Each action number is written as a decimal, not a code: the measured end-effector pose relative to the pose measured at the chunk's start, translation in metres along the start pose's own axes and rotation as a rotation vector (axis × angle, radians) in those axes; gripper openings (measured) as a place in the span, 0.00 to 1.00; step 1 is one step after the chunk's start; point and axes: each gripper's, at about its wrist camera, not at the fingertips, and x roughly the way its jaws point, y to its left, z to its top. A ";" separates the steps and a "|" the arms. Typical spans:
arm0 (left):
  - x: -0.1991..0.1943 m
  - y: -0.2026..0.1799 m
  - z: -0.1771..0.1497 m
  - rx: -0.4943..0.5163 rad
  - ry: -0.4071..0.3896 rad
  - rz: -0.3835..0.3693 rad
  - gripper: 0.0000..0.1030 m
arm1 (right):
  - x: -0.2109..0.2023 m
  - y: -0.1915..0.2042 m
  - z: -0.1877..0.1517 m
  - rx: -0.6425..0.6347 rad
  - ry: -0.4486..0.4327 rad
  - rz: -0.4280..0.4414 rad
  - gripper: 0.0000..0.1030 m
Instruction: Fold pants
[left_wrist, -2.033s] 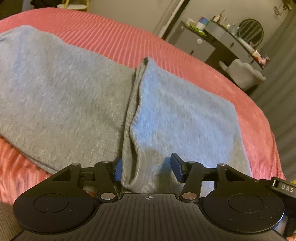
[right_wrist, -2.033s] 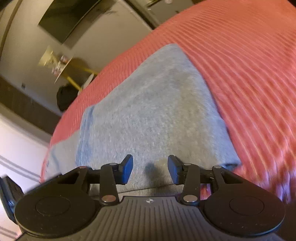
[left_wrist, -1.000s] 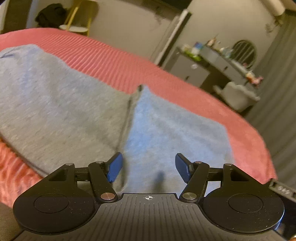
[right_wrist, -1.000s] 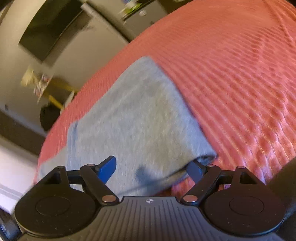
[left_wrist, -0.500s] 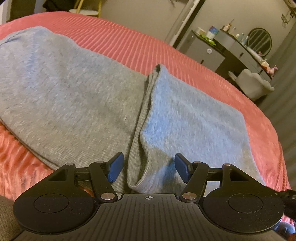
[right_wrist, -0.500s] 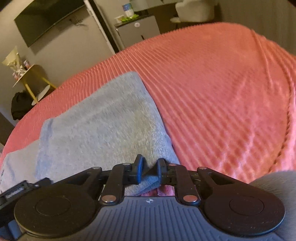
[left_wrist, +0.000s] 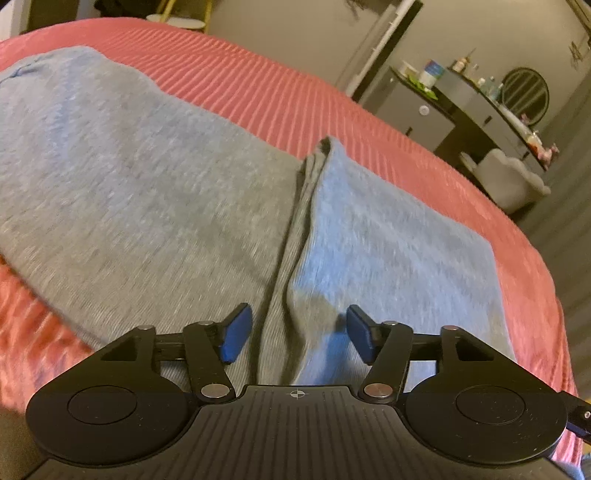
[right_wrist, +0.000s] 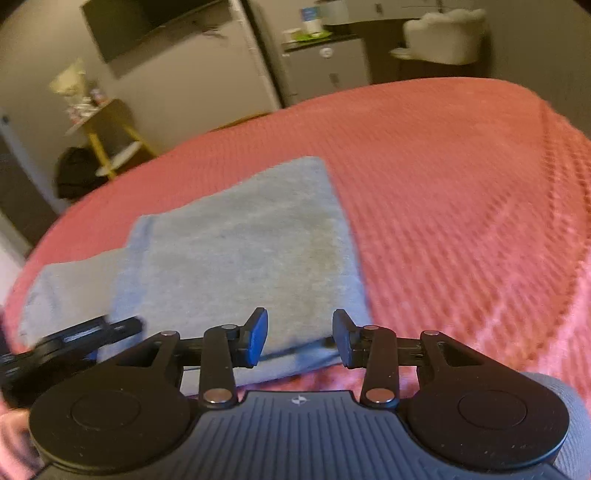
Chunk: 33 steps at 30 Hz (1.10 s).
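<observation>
Grey pants (left_wrist: 147, 177) lie flat on a red ribbed bedspread (left_wrist: 258, 85), with one end folded back over the rest as a lighter panel (left_wrist: 388, 240). My left gripper (left_wrist: 297, 338) is open just over the near edge where the fold's hem runs between its fingers. In the right wrist view the folded pants (right_wrist: 240, 251) lie ahead. My right gripper (right_wrist: 299, 338) is open at their near right corner, holding nothing. The left gripper's body (right_wrist: 74, 339) shows at the left.
The bedspread (right_wrist: 461, 203) stretches to the right of the pants. Beyond the bed stand a dark dresser with bottles and a round mirror (left_wrist: 480, 103), a pale chair (left_wrist: 513, 181), a yellow side table (right_wrist: 107, 136) and a wall TV (right_wrist: 147, 26).
My right gripper, shut at the pants' near corner half a second ago, has opened and let the cloth go. My left gripper stays open and has shifted slightly over the fold's edge.
</observation>
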 end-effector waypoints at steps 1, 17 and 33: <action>0.003 -0.001 0.002 0.007 0.001 -0.004 0.63 | -0.001 0.002 0.000 -0.007 -0.011 0.029 0.37; 0.012 -0.003 0.020 0.090 -0.099 -0.085 0.16 | 0.097 0.025 0.007 -0.210 -0.020 -0.039 0.25; -0.092 0.140 0.050 -0.564 -0.465 0.144 0.86 | 0.099 0.023 0.003 -0.184 -0.030 -0.010 0.61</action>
